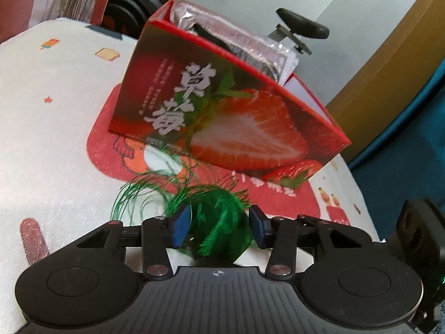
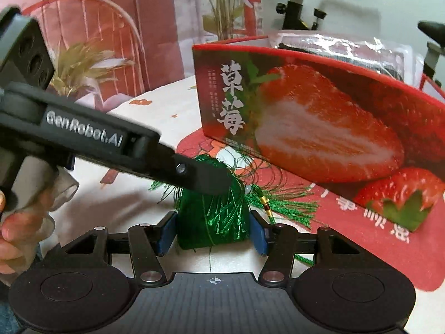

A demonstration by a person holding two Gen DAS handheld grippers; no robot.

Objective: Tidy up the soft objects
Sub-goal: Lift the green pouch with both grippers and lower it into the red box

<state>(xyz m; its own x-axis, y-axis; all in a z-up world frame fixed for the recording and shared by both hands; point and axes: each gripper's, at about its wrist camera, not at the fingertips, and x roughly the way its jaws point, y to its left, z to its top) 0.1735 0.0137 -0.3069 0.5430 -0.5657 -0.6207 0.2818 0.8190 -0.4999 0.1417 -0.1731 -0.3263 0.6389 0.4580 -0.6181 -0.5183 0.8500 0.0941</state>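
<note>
White tablecloth (image 1: pixel 55 144), strawberry box (image 1: pixel 228 117) close ahead; both grippers (image 1: pixel 219 225) (image 2: pixel 212 232) pinching green tassel bundle (image 2: pixel 214 222).

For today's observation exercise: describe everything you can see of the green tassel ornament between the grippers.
The green tassel ornament is a shiny thread-wrapped lump with loose strands fanning out, plus a gold-and-red bead and a fringe trailing to its right. It sits on the red mat in front of the strawberry box. The right gripper pinches its lower body with its blue pads; the left gripper brackets its top, one finger tip lying against it.
</note>
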